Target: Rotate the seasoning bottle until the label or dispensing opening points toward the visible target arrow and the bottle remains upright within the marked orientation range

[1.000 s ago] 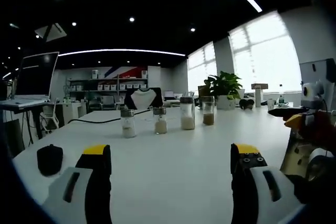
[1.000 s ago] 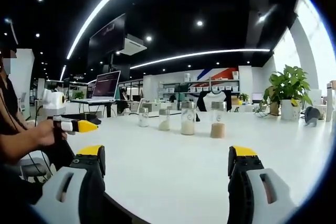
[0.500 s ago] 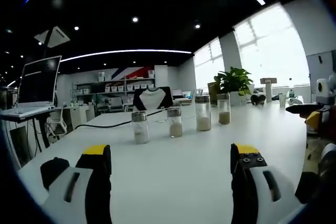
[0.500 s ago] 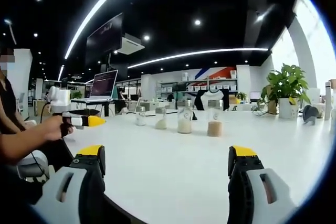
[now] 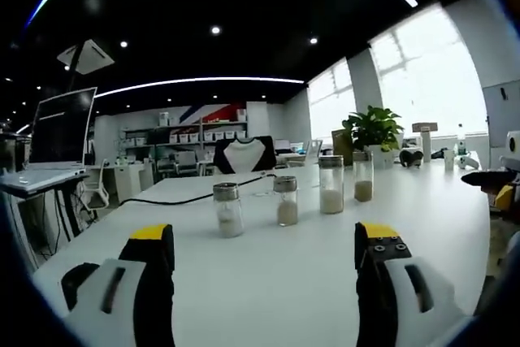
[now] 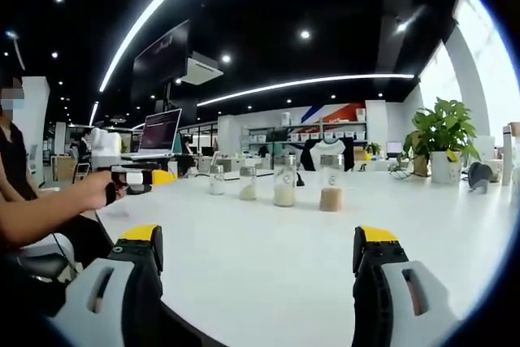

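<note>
- Counter (image 5: 268, 274): a broad white top carries everything, with bare space in front of both grippers, likely to leave room for turning.
- Bottles (image 5: 228, 210): four stand upright in a row well ahead, apart from each other; no arrow or label can be made out.
- Left gripper (image 5: 262, 253): spread, holding nothing, low over the counter and aimed at the row.
- Right gripper (image 6: 257, 251): likewise spread and empty, facing the bottles (image 6: 285, 180).
</note>
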